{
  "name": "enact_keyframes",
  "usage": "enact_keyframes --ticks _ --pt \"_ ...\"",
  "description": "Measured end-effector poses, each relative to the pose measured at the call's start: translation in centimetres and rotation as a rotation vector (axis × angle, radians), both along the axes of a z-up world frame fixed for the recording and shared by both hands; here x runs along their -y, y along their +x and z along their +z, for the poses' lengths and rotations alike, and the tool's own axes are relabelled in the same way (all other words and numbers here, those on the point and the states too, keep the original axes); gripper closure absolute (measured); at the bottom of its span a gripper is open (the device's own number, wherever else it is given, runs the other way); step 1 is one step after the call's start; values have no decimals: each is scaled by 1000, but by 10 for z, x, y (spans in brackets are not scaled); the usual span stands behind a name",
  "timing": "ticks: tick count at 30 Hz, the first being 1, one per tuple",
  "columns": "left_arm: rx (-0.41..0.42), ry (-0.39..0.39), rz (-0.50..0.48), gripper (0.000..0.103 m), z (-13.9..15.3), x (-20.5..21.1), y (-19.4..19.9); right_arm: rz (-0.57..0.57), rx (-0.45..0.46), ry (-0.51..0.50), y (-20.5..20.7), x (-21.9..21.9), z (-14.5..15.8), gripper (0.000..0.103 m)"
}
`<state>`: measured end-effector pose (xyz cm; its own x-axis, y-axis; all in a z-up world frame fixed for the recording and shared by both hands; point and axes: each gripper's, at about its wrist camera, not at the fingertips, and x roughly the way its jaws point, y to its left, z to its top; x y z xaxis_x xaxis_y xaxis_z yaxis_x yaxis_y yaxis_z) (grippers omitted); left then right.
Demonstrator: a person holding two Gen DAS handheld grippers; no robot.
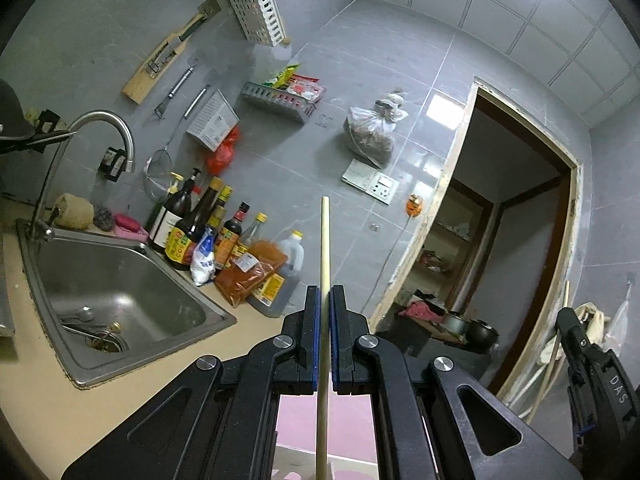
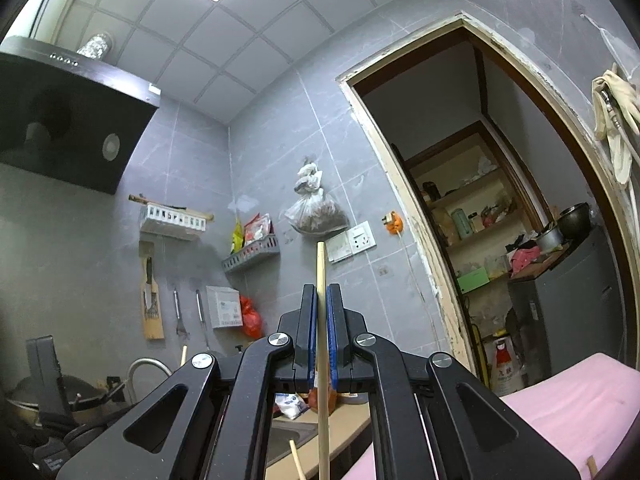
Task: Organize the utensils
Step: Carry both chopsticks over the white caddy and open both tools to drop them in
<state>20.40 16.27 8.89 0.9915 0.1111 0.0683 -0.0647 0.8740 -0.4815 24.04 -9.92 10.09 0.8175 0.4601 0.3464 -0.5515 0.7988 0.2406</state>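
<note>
In the left wrist view, my left gripper (image 1: 325, 290) is shut on a pale wooden chopstick (image 1: 325, 240) that sticks out straight ahead between the blue pads. My right gripper (image 1: 568, 316) shows at the right edge with another stick above it. In the right wrist view, my right gripper (image 2: 322, 288) is shut on a second wooden chopstick (image 2: 321, 264), pointing slightly upward at the tiled wall. A white slotted utensil holder (image 1: 256, 10) (image 2: 172, 218) hangs on the wall. One loose stick (image 2: 298, 460) lies low near the counter.
A steel sink (image 1: 120, 280) with faucet (image 1: 112, 124) sits left, with spoons near its drain. Sauce bottles (image 1: 200, 224) crowd the counter behind it. A knife board (image 2: 152, 304) and ladles hang on the wall. A doorway (image 2: 500, 220) opens right; a pink surface (image 2: 580, 400) lies below.
</note>
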Motion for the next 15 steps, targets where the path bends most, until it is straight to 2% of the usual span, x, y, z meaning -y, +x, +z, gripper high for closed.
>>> enact_keyframes --ticks 15 --pt "-8 3 49 100 -16 8 7 -11 -11 -57 6 -15 -13 100"
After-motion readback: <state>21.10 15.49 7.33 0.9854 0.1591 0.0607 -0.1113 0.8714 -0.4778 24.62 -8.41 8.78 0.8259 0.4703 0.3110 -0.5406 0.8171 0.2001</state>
